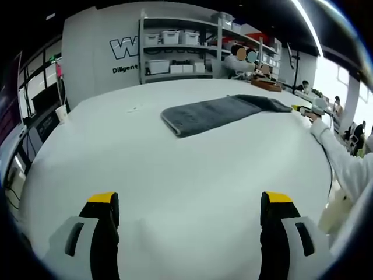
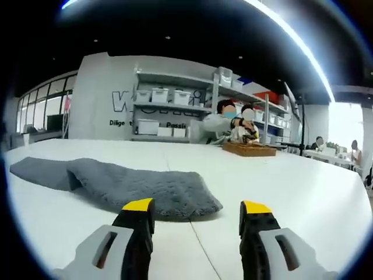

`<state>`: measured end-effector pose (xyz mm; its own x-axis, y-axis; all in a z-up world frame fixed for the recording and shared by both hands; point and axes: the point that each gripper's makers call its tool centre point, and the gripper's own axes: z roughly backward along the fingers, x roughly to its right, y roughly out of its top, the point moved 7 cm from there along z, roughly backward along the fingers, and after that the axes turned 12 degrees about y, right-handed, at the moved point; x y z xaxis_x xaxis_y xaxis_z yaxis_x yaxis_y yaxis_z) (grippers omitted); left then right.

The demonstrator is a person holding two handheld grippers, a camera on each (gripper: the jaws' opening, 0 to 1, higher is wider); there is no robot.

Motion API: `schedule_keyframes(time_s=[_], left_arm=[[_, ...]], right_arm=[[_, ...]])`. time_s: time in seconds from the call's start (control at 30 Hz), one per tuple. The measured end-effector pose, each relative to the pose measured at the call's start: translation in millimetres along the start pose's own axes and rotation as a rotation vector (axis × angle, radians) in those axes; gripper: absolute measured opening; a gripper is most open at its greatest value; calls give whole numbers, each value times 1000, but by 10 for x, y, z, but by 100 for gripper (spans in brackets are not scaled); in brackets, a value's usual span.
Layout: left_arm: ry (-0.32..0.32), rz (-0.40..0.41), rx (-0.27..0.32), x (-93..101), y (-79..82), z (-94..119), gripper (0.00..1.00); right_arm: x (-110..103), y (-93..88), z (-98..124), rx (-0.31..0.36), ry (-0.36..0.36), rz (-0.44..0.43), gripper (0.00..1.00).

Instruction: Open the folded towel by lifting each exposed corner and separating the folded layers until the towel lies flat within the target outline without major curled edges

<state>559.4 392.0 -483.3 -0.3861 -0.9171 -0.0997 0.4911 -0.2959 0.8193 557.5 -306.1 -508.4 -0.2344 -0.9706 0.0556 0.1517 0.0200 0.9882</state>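
Note:
A grey towel [image 1: 215, 114] lies folded on the white table [image 1: 175, 175], well beyond my left gripper [image 1: 189, 204], whose yellow-tipped jaws stand open over bare table. In the right gripper view the towel [image 2: 134, 184] runs from the left to just in front of my right gripper [image 2: 196, 210], which is open and holds nothing. The towel's thicker folded part ends close to that gripper's left jaw, and a thinner layer [image 2: 38, 170] spreads out to the left. In the left gripper view the right gripper [image 1: 307, 109] sits by the towel's right end, held by a white-sleeved arm [image 1: 344, 166].
Shelves with white bins [image 2: 169, 96] line the back wall. Two people work at a wooden tray [image 2: 249, 149] on the table's far side. A white cup [image 1: 61, 112] stands at the table's left edge, with chairs and desks beyond it.

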Motion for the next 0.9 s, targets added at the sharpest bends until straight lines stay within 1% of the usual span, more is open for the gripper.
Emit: schedule_keyframes(time_s=[0.1, 0.2, 0.3, 0.4, 0.63, 0.9], left_arm=[[-5, -2, 5, 9, 4, 11, 99], [-8, -3, 8, 15, 7, 25, 99], [-10, -2, 14, 17, 17, 37, 99], [-16, -4, 20, 28, 22, 55, 99], [-23, -3, 23, 9, 10, 65, 99], [-31, 2, 27, 1, -11, 77, 99]], right_arm=[[-45, -18, 9, -8, 23, -7, 67], [-88, -34, 28, -10, 37, -25, 73], [-128, -38, 35, -10, 52, -21, 80], [-224, -55, 38, -27, 79, -11, 86], [-375, -58, 82, -36, 117, -4, 99], [-470, -76, 124, -41, 151, -16, 99]])
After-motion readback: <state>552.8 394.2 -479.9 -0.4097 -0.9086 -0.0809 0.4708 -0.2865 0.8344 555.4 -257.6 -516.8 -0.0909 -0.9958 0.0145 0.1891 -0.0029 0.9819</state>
